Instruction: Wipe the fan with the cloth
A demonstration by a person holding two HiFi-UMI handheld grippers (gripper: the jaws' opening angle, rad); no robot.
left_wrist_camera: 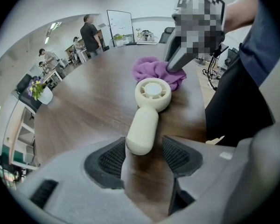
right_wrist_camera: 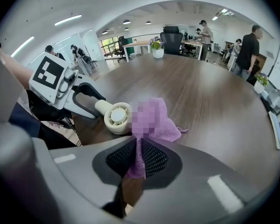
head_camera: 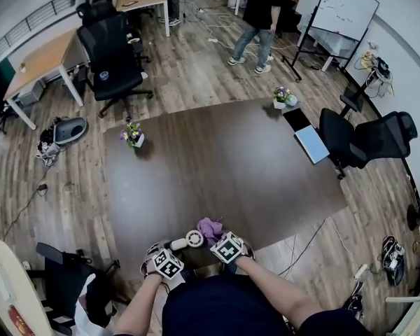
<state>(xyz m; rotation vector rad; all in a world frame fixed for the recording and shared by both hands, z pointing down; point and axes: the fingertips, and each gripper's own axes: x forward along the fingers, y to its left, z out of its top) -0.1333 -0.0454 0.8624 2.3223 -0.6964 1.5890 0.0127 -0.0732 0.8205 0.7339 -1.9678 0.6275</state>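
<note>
A cream hand-held fan (head_camera: pixel 189 240) lies flat on the dark wooden table (head_camera: pixel 224 166), close to its near edge. In the left gripper view the end of the fan's handle (left_wrist_camera: pixel 142 134) sits between the pads of my left gripper (left_wrist_camera: pixel 143 155); a gap shows on the right side, so the jaws stand open around it. A purple cloth (right_wrist_camera: pixel 154 120) is bunched against the fan's round head (right_wrist_camera: pixel 117 117). My right gripper (right_wrist_camera: pixel 137 158) is shut on a fold of that cloth, and its fingers (left_wrist_camera: pixel 175 64) reach down onto the cloth just beyond the fan head.
Two small flower pots stand on the table, one at the far left (head_camera: pixel 133 137) and one at the far right corner (head_camera: pixel 283 98). A laptop (head_camera: pixel 311 143) lies at the right edge. Office chairs (head_camera: pixel 112 61) and a standing person (head_camera: pixel 259 12) are beyond the table.
</note>
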